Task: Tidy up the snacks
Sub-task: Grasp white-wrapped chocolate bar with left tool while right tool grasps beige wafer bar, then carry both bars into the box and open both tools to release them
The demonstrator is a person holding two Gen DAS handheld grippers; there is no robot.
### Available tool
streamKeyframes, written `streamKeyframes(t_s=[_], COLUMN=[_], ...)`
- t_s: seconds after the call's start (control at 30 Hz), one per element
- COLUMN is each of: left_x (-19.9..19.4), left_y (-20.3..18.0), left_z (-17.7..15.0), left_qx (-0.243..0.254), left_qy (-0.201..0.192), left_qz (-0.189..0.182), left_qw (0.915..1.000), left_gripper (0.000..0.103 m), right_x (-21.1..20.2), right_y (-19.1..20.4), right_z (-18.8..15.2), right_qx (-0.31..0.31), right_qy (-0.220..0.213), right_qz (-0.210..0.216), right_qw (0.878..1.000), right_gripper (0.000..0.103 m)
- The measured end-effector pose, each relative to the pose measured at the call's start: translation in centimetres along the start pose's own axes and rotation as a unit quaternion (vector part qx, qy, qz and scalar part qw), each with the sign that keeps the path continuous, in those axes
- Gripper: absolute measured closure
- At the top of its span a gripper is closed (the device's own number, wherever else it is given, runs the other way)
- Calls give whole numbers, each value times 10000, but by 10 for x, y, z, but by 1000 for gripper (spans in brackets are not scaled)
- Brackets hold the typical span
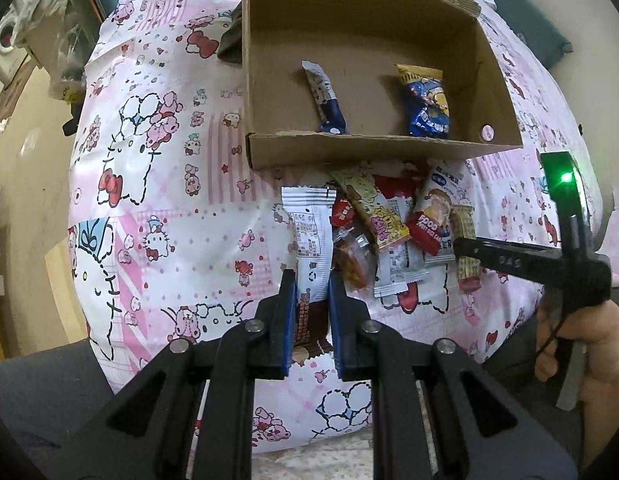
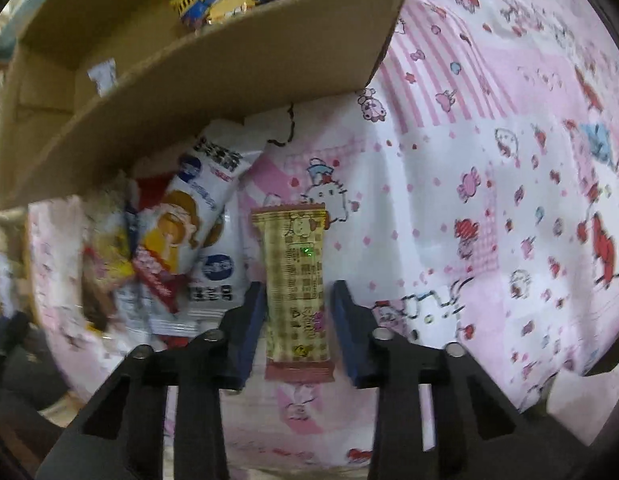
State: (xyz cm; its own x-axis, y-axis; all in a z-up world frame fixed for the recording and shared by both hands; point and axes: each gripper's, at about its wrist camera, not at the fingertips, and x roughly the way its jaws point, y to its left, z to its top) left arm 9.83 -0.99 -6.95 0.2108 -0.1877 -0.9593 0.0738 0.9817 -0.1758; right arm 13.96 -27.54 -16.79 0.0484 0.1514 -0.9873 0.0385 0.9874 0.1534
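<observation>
My left gripper (image 1: 312, 280) is shut on a white and brown snack bar (image 1: 309, 236), its fingers pressed against both sides. A pile of snack packets (image 1: 393, 232) lies just in front of an open cardboard box (image 1: 349, 148) that holds a blue and white stick packet (image 1: 325, 98) and a blue and yellow bag (image 1: 425, 100). My right gripper (image 2: 297, 296) is open around a tan checked snack bar (image 2: 295, 280) lying on the cloth, with gaps on both sides. The right gripper also shows in the left wrist view (image 1: 469, 248) at the pile's right edge.
The snacks lie on a pink and white cartoon-print cloth (image 1: 169, 200). The box wall (image 2: 213, 88) looms over the pile in the right wrist view. A white and blue packet (image 2: 205, 216) lies left of the tan bar. Clutter and bags (image 1: 49, 40) stand at far left.
</observation>
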Motion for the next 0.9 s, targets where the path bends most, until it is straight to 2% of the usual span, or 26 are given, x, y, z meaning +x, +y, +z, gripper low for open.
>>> streamKeyframes(t_s=[0.03,0.1,0.3,0.47,0.57,0.67,0.77,0.9], left_x=[-1,-3,-5,-14,-29,-46,-58,-70], left_y=[0,0,2,5,4,3,3,-1], left_z=[0,0,2,2,4,7,15,33], left_qx=[8,21,4,-30,-2,66,13,55], left_qy=[-10,-54,-112,-299,-593,-940,-1144,-1275], left_qz=[-20,-35,23,104,85,236,237,210], left_qw=[10000,10000,9999,9995,9982,9953,9932,9916], left_gripper=[91,91,91,91,91,91,91,91], right_x=[0,-2,-15,-45,-66,-87,-110,-136], right_y=[2,3,-12,-12,-13,-16,-8,-4], right_z=[0,-1,-6,-20,-27,-32,-31,-21], right_qx=[-42,-51,298,240,199,147,-71,-195], right_qy=[-14,-62,-148,-403,-632,-946,-1301,-1745], right_qz=[-35,41,576,1060,1472,2004,2098,2474], right_qw=[10000,10000,9978,9933,9869,9750,9690,9529], right_gripper=[76,76,76,76,76,76,76,76])
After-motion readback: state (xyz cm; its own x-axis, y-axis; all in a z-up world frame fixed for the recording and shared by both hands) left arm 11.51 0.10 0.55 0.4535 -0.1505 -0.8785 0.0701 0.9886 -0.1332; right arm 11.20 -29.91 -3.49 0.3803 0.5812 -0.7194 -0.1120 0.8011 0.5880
